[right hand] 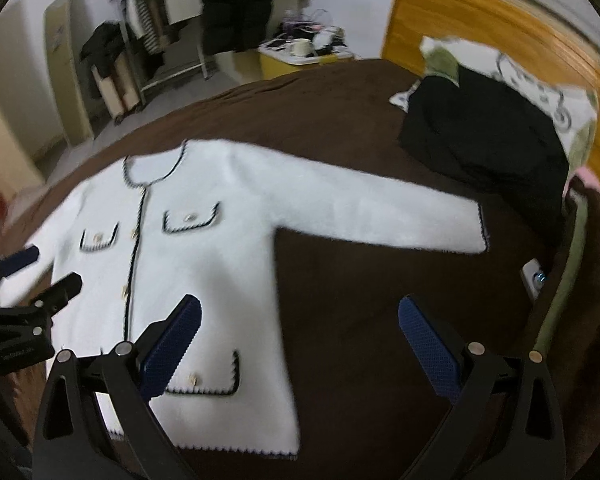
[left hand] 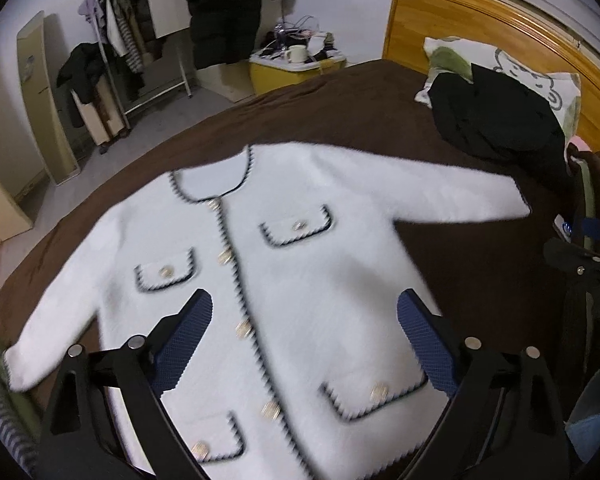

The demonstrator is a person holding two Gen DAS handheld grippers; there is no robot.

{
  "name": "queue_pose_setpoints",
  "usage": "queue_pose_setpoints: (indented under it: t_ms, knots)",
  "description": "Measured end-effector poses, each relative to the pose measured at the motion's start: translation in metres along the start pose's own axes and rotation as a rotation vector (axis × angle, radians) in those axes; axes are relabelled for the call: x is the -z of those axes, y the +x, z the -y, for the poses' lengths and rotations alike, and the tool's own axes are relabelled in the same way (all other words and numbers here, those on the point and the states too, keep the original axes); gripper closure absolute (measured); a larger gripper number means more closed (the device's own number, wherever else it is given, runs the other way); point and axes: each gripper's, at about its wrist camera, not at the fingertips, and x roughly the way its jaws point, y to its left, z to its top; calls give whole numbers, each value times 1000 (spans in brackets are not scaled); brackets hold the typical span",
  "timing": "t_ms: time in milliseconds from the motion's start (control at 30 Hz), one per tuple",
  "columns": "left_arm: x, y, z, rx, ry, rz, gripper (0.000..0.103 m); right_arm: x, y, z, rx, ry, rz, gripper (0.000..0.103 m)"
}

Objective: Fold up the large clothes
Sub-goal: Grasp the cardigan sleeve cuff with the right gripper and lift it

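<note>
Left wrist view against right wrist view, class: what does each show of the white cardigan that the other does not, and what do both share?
Only the left wrist view shows both sleeves and all four pockets of the white cardigan. Only the right wrist view shows the left tool open beside the cardigan's side, and the hem along the brown bedspread. Both show the cardigan flat and unfolded, the black garment by the pillow, and an open tool.

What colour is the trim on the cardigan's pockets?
Black trim on a white cardigan; clearest in the left wrist view.

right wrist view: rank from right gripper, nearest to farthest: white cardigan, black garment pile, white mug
From the right gripper:
1. White fluffy cardigan, spread on the brown bedspread, just ahead left.
2. Black garment pile, by the pillow, far right.
3. White mug, on the yellow bedside box beyond the bed.
</note>
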Motion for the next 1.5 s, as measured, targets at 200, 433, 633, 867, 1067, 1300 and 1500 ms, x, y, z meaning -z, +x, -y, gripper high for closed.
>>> queue_pose_setpoints:
  t_ms: [200,433,633,867,1067,1300,1500]
  knots:
    - [-28,67,30,36,37,-8,11,-8,44,59,94,94,2,6]
    - [-54,147,60,65,84,-48,11,-2,105,142,134,272,-49,6]
    - [-73,209,82,80,143,-87,11,1,146,190,158,418,-10,6]
    - [-74,266,94,126,148,-140,19,11,192,220,93,540,1,6]
    - [-65,281,95,145,149,-138,12,11,219,244,51,638,27,6]
    - [-64,287,100,135,162,-143,8,-6,236,274,55,703,89,5]
    - [-64,292,102,124,169,-141,6,-10,233,283,143,697,87,51]
